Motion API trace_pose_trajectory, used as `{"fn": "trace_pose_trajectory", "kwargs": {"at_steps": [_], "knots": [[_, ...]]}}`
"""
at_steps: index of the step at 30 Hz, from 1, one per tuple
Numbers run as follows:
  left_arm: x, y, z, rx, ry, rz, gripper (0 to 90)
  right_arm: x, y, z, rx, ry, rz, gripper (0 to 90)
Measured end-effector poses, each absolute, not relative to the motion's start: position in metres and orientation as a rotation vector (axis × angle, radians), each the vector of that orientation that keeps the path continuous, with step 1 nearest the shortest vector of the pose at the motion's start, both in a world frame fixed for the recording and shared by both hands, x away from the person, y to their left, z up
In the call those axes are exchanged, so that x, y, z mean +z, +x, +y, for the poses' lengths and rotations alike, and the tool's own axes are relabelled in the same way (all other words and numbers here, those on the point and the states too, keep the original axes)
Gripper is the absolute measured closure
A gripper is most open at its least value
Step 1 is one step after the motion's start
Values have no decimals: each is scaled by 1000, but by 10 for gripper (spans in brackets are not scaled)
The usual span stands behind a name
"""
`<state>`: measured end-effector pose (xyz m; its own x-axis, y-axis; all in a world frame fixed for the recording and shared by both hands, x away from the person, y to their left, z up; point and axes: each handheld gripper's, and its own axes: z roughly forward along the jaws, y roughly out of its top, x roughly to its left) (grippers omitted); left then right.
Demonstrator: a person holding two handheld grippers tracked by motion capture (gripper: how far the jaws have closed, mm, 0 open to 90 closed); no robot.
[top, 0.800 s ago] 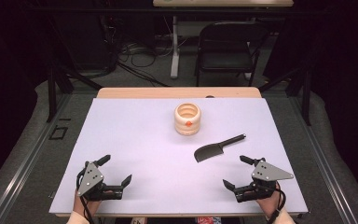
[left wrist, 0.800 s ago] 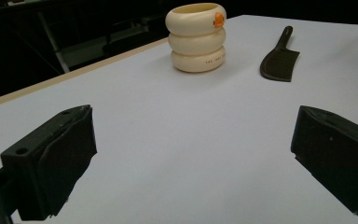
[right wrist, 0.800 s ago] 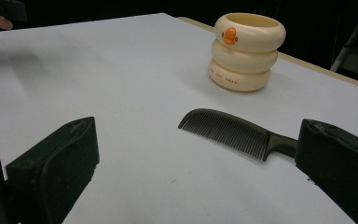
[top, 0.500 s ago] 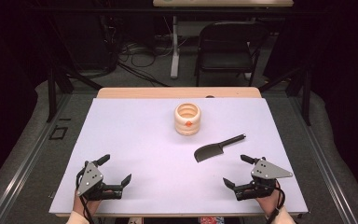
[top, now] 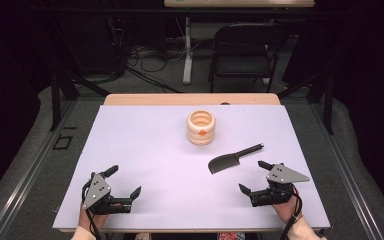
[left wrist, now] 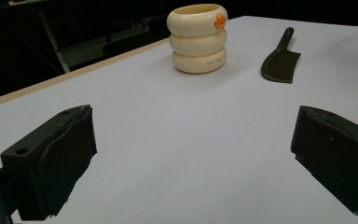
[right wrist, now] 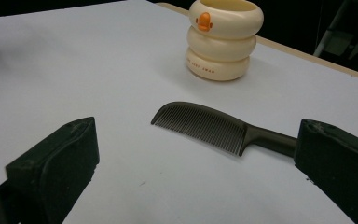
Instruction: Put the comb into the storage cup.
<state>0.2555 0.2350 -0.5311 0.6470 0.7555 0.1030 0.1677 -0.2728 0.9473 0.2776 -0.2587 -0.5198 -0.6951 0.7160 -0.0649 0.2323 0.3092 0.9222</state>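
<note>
Comb: the dark comb [top: 235, 158] is lying flat on the white table [top: 145, 150], in front of your right gripper and apart from it, nearer you than the cup.
Comb up close: your right gripper view is showing its fine teeth [right wrist: 205, 125] along one curved edge and a plain handle running off behind the jaw at that view's right; from above it is reading as a dark blade shape.
Cup: the cream ribbed cup [top: 201, 127] is standing upright beyond the comb, well apart from it; the gripper views are showing an orange mark and small lettering on its side.
Right gripper: you are holding your right gripper [top: 255, 178] low at the near edge, jaws spread wide and gripping nothing.
Left gripper: your left gripper [top: 125, 181] is sitting at the near left, jaws likewise wide apart and empty.
</note>
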Motion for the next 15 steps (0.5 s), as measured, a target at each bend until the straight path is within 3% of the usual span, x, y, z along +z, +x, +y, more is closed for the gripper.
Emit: {"fn": "trace_pose_trajectory", "kwargs": {"at_steps": [15], "knots": [[-531, 257, 235, 690, 1790, 747, 2, -519, 303, -257, 1342, 857, 2126, 0]]}}
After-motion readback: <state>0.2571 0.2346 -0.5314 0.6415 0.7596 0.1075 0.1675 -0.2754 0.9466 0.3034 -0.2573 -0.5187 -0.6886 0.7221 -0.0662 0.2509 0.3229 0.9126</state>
